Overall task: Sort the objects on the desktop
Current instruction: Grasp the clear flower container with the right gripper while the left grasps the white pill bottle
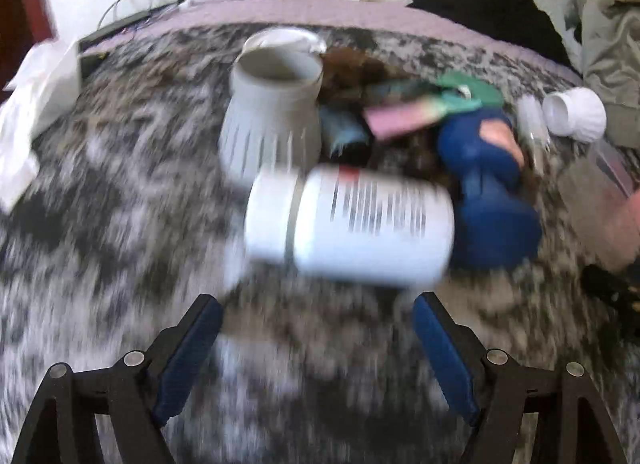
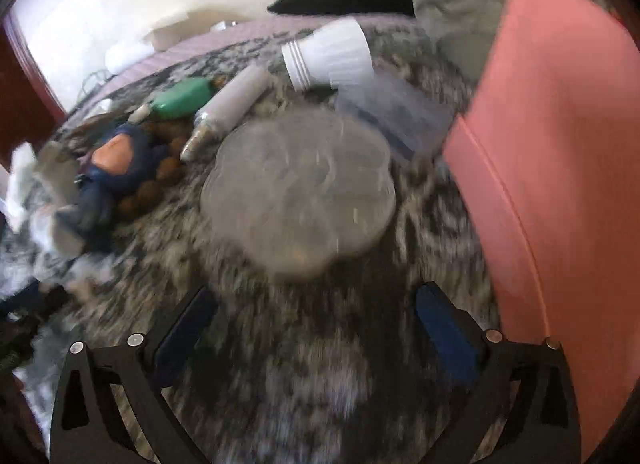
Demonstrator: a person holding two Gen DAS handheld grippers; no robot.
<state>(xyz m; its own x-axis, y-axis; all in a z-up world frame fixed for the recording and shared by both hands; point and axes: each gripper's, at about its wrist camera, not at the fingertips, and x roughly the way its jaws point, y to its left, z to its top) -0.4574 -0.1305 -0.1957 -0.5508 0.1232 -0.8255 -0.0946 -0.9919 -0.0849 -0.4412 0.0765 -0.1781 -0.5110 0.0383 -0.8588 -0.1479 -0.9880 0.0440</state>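
Observation:
Both views are motion-blurred. In the left wrist view a white bottle with a printed label lies on its side on the furry grey blanket, just ahead of my open, empty left gripper. Behind it stand a grey ribbed cup and a blue figure toy. In the right wrist view a clear flower-shaped lid lies just ahead of my open, empty right gripper. A white ribbed jar, a grey tube, a green item and the blue toy lie beyond.
A pink box stands close on the right of the right gripper. A clear plastic bag lies behind the lid. Black cloth and grey clothing sit at the back right. White paper lies at the left edge.

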